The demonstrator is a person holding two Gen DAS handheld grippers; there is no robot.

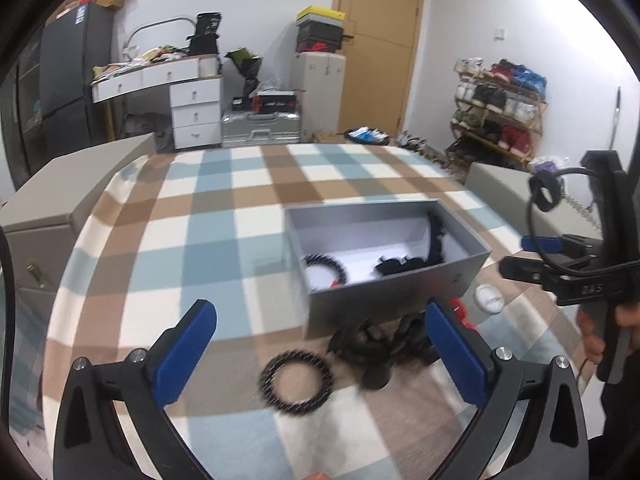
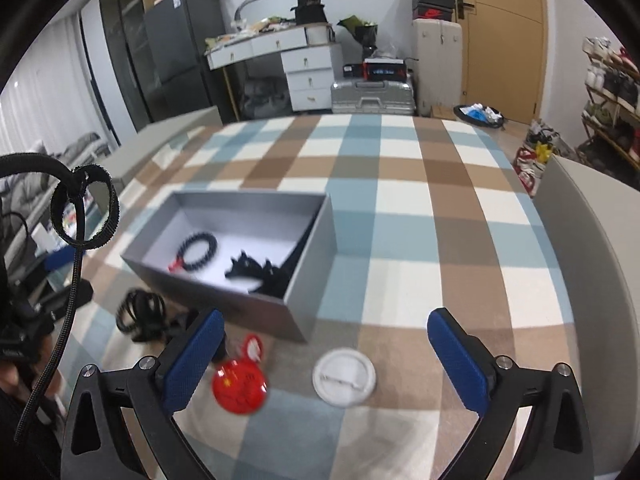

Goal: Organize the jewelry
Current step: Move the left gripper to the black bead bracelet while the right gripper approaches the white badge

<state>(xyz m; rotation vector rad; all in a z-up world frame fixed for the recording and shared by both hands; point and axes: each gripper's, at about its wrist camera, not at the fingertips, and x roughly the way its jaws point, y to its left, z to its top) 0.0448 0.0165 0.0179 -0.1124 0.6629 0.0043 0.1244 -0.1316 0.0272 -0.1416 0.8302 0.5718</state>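
Observation:
An open grey box (image 1: 384, 300) stands on the plaid cloth; a black bead bracelet (image 1: 326, 268) and a heap of black jewelry (image 1: 400, 266) lie inside it. My left gripper (image 1: 320, 312) is open and empty, with a black bead bracelet (image 1: 296, 382) on the cloth between its fingers and a black jewelry pile (image 1: 376, 344) just beyond. My right gripper (image 2: 326, 320) is open and empty over a white round disc (image 2: 344, 378). A red round badge (image 2: 240, 390) lies by its left finger. The box (image 2: 256, 312) is ahead and to the left.
The plaid cloth (image 2: 400, 208) stretches far beyond the box. Grey upholstered pieces (image 1: 60, 200) flank the table on both sides. A black cable with a strap loop (image 2: 86, 212) hangs at the left of the right wrist view. A hand (image 1: 592, 332) grips the right tool.

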